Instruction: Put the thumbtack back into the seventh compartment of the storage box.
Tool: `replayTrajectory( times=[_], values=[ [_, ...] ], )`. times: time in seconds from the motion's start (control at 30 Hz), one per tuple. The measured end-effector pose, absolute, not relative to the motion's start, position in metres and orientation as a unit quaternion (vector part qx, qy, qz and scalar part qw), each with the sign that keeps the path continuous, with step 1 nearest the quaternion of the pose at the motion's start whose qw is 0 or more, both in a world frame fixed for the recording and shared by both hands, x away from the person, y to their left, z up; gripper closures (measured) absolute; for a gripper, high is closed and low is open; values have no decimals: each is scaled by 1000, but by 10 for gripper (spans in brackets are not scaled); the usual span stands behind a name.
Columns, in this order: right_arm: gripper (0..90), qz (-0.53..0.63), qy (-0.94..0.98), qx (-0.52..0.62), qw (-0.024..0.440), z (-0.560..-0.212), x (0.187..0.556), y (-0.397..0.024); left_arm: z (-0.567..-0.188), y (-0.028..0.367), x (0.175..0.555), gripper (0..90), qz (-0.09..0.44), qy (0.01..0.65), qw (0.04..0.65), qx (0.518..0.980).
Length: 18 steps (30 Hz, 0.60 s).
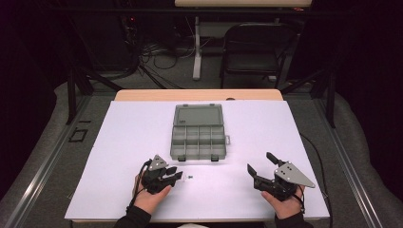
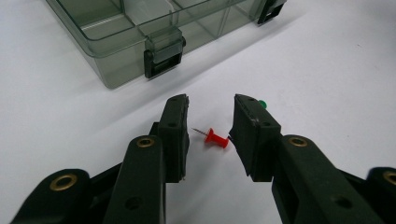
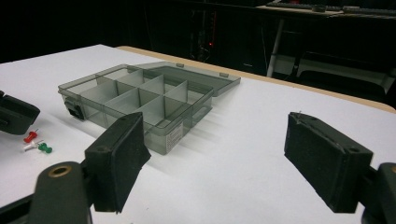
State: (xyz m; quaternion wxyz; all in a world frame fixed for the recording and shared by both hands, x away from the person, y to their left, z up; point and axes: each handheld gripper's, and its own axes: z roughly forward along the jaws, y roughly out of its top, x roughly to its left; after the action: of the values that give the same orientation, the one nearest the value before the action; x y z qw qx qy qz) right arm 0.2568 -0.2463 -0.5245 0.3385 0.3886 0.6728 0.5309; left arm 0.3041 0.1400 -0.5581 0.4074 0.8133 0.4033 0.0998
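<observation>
1. Centrally, a clear grey compartment box [image 1: 198,137] lies open on the white tabletop [image 1: 123,142], its lid [image 1: 198,115] folded flat on the far side; everything else is placed from this box.
2. Bare white surface runs wide to both sides of the box and between it and the tabletop's near edge, where both hands sit.
3. Near the box's front-left corner, the left tool [image 2: 211,116] rests low with its jaws apart, and a red pushpin [image 2: 215,138] lies on its side between them, touching neither so far as can be seen.
4. A green pushpin [image 2: 262,104] peeks out just past one jaw tip, mostly hidden by it in the left gripper view.
5. From the right gripper view, the red pushpin, a green one [image 3: 45,149] and a pale one [image 3: 31,146] lie close together in front of the box's latch side; whether they touch is hard to tell.
6. Well off the box's front-right corner, the right tool [image 1: 259,167] is spread wide on nothing, above open surface.
7. From above, the pins are tiny specks, and the box compartments look empty.
</observation>
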Motion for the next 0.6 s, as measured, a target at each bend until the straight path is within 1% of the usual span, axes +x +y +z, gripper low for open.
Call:
replayTrajectory(
  times=[0.4, 0.6],
  values=[
    [201, 530, 674, 388, 338, -525, 257, -246, -562, 137, 307, 722, 95, 418, 396, 812],
    [201, 530, 675, 387, 337, -525, 257, -246, -564, 136, 306, 726, 93, 417, 389, 816]
  ],
)
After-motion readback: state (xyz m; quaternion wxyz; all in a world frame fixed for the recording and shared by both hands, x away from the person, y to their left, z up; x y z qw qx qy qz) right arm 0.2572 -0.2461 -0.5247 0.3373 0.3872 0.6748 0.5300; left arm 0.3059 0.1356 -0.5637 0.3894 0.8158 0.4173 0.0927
